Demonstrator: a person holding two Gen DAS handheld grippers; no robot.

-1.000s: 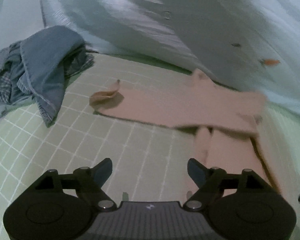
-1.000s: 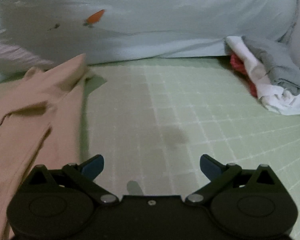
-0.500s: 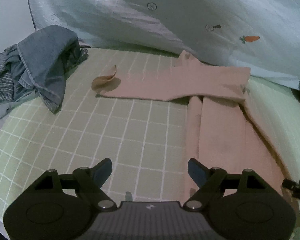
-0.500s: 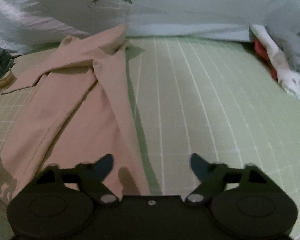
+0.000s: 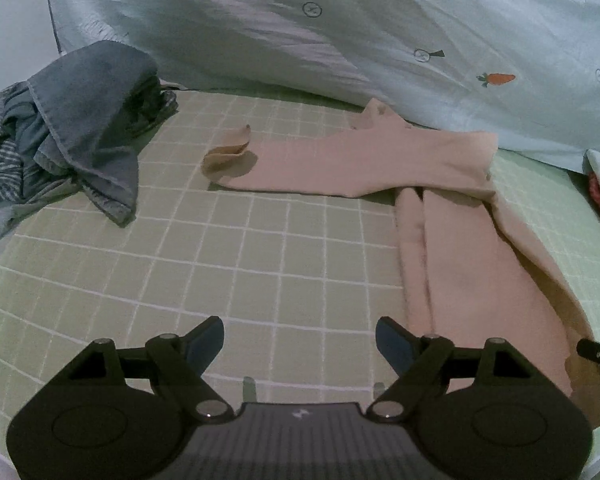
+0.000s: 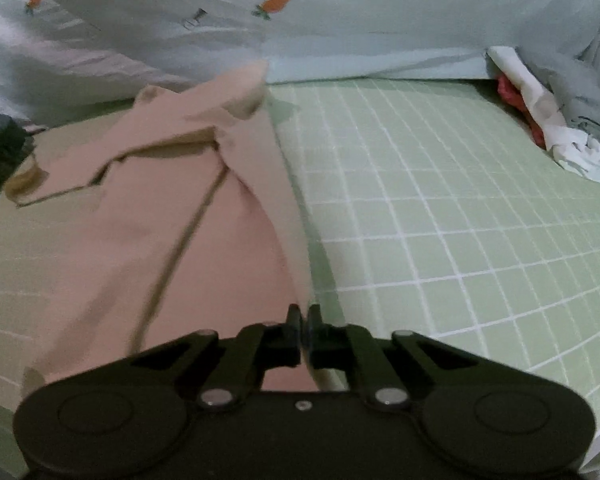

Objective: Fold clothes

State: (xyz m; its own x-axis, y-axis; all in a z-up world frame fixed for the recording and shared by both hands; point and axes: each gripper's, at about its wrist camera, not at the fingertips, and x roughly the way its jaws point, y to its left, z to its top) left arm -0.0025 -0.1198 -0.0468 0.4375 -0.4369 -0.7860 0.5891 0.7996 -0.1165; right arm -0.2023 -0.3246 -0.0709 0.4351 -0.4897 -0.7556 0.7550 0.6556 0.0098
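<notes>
Right gripper [image 6: 304,330]: jaws pressed together on the near right edge of the pink garment [image 6: 204,216], at 6 o'clock in its own view. Half a second ago the same jaws stood wide apart above that edge, with nothing between them.

Left gripper [image 5: 299,343]: jaws spread wide, nothing between them, over bare sheet. The spread matches the earlier frame, and the view past it has barely shifted.

Pink garment, left view [image 5: 452,248]: lies flat on the bed from 5 o'clock up toward 1 o'clock. One sleeve [image 5: 312,164] runs across toward 11 o'clock and ends in a curled cuff [image 5: 226,152]. It lies as it did half a second ago.

Pink garment, right view: fills the left half, 7 to 11 o'clock. Its far corner touches the quilt at 12 o'clock. The picture is blurred there.

Bed sheet [image 6: 440,208]: pale green with a white grid, under everything.

Blue clothes pile [image 5: 76,136]: at 10 o'clock in the left view, well apart from the pink garment.

White and red clothes [image 6: 540,128]: at 2 o'clock in the right view, against the quilt.

Quilt [image 5: 340,32]: pale blue with carrot prints, across the far side of the bed.
</notes>
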